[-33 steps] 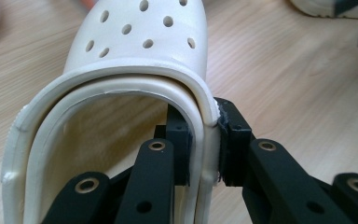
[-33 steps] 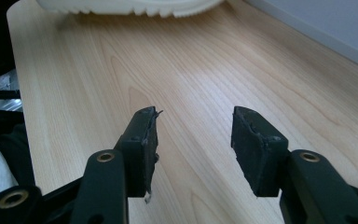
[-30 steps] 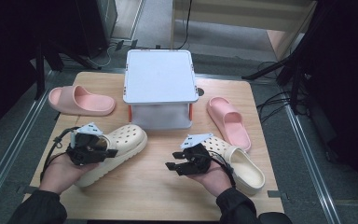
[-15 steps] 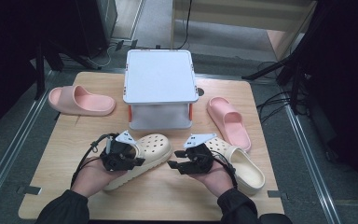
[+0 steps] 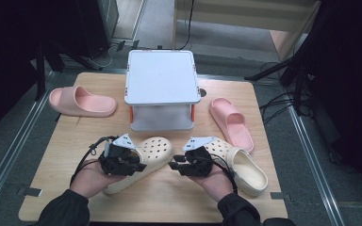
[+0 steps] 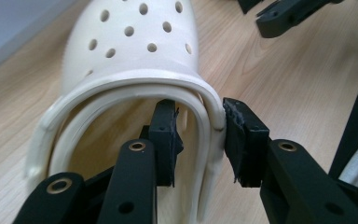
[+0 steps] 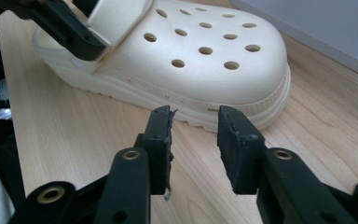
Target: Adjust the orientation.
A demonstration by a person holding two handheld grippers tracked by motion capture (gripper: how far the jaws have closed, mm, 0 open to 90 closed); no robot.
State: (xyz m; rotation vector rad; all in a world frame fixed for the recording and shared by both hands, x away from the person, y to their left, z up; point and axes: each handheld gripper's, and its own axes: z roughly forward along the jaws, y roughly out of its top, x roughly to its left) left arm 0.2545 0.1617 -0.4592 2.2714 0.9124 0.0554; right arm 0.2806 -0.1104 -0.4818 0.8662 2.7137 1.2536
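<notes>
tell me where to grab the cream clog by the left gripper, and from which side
Grip the side wall of the clog at its foot opening, coming from the heel end: one jaw inside, one outside. The rim is thin and upright there; the left gripper already straddles it, jaws just opening.

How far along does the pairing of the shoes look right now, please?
Done: the left clog and right clog lie side by side. In hand: the left gripper, fingers just opening, straddles the left clog's rim; the right gripper, just closing, holds nothing. Left: the left pink slide and right pink slide sit far apart.
</notes>
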